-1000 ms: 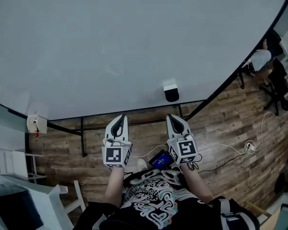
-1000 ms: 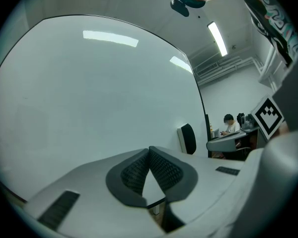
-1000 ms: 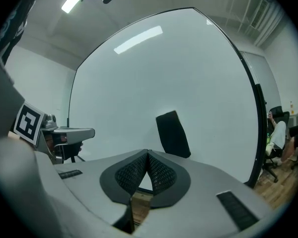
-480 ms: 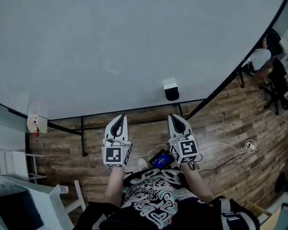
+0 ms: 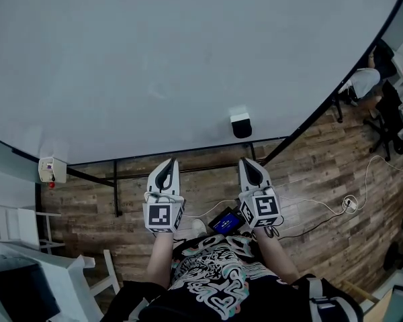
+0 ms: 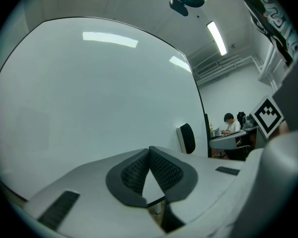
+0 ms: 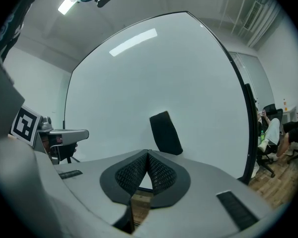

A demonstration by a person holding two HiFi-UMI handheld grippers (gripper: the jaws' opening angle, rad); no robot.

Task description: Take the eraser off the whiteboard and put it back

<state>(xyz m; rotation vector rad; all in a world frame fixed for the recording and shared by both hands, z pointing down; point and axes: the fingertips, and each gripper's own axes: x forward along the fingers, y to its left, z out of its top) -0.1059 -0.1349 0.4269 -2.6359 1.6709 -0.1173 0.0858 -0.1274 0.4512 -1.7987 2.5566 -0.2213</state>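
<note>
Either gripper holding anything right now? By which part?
Nothing is held. The left gripper and right gripper are both shut, tips together, empty. The black block eraser with a white back sits on the white whiteboard, untouched.

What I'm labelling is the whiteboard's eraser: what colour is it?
The small block eraser is part white, part black; the head view shows both best.

No word, number or brand can be read anywhere. The left marker cube (image 5: 162, 217) on the left gripper (image 5: 167, 166) and the right marker cube (image 5: 260, 208) on the right gripper (image 5: 249, 166) carry only black-and-white square code patterns, no letters. The shirt (image 5: 215, 280) bears a white graphic print too tangled to read as lettering. The blue screen (image 5: 225, 224) at the person's waist is too small to read.
</note>
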